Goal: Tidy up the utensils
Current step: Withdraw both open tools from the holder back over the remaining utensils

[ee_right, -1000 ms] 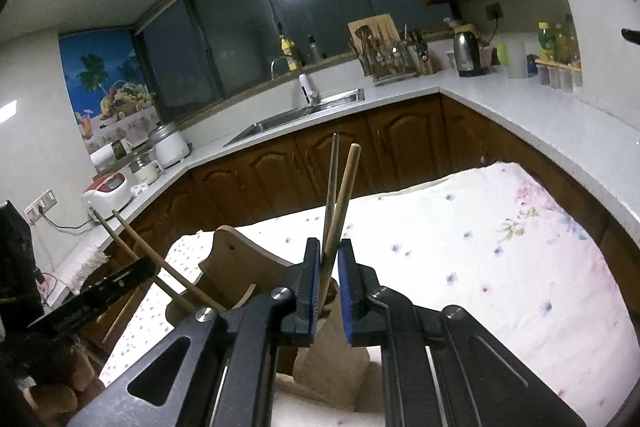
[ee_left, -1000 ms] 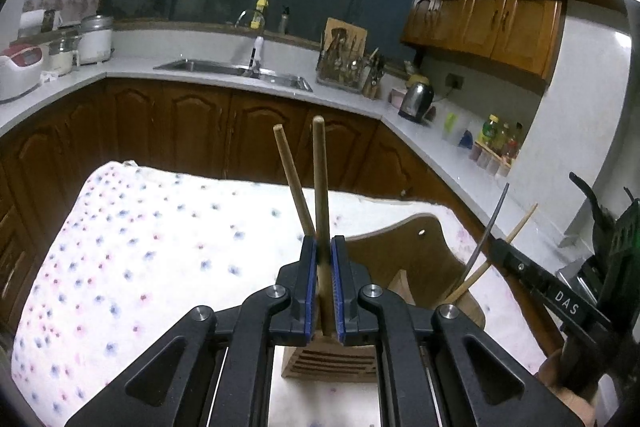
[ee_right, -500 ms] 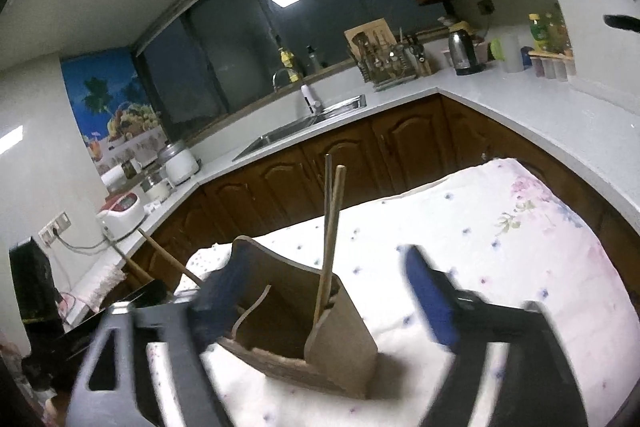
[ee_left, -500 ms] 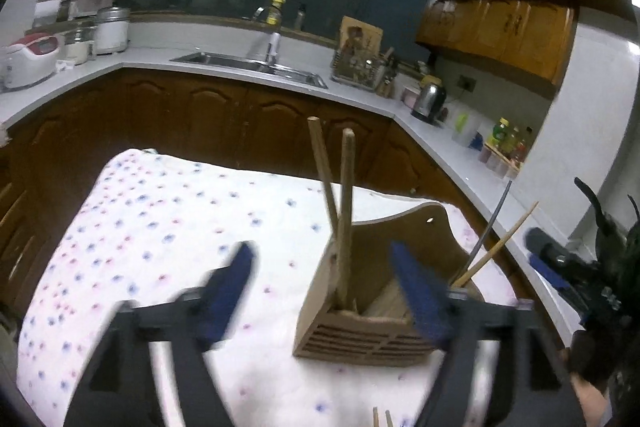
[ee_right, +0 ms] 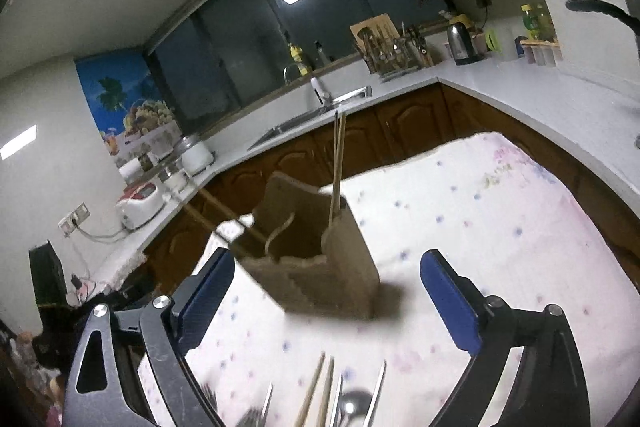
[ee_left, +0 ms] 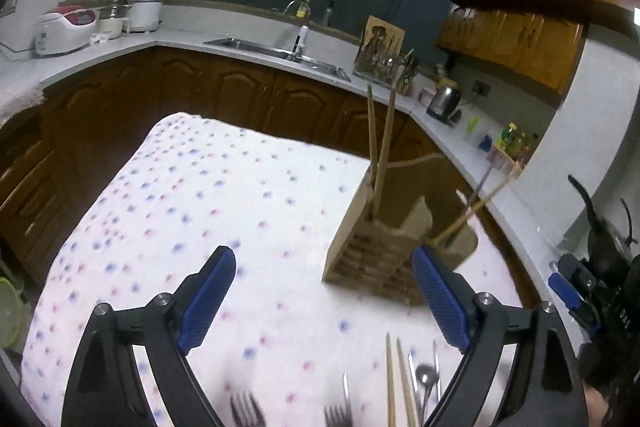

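Left gripper (ee_left: 324, 291) is opening over bare cloth (ee_left: 200, 195), nothing between; holder (ee_left: 376, 251) stands ahead-right, chopsticks (ee_left: 380, 151) upright inside. Right gripper (ee_right: 328, 291) (spread, empty) frames the holder. Only the left view shows forks (ee_left: 248, 407).

We have let go both chopstick pairs (ee_left: 380, 155) into the holder (ee_left: 376, 251); left gripper (ee_left: 324, 299) still widening, right gripper (ee_right: 326, 293) wide, both withdrawn.

A holder (ee_left: 384, 259) stands on the tabletop (ee_left: 200, 211), two chopsticks (ee_left: 380, 151) upright in it. Forks (ee_left: 248, 409) and a spoon (ee_left: 427, 375) lie nearer, before it. A sink (ee_left: 280, 53) sits behind.
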The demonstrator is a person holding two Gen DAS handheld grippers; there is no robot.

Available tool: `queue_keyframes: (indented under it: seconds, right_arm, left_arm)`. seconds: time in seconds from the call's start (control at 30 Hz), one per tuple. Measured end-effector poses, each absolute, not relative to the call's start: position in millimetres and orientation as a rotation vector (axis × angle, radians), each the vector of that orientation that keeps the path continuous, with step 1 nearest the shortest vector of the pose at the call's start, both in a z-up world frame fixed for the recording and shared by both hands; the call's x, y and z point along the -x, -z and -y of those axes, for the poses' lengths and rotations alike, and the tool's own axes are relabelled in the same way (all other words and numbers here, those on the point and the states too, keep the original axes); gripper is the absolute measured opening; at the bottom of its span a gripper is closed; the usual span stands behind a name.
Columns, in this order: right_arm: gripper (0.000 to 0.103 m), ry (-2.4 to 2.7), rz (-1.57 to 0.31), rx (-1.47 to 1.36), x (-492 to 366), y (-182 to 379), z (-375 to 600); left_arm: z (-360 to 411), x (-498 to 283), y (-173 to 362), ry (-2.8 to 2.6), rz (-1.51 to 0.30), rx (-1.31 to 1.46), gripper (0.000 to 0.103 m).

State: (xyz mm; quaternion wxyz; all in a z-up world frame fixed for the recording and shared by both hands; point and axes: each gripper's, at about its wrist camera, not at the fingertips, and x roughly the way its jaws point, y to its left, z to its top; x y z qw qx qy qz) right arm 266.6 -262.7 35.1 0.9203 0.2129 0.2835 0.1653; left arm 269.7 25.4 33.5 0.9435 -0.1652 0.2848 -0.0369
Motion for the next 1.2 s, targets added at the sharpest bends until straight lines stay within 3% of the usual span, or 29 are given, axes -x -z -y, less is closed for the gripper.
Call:
queue_keyframes:
  seconds: [0.53, 0.97, 1.2]
  right_arm:
    - [0.096, -0.284, -0.713, -0.448, -173, 3, 281]
    - [0.094, -0.267, -0.758, -0.388, -145, 12, 273]
    - [0.083, -0.27, -0.778, -0.361, -151, 14, 264]
  left_arm:
    - [-30, -166, -17, 0.091, -0.694, 0.361, 0.09]
    - [-21, -149, -17, 0.084, -0.73, 0.347, 0.09]
    - [-12, -154, -17, 0.101, -0.744, 0.324, 0.089]
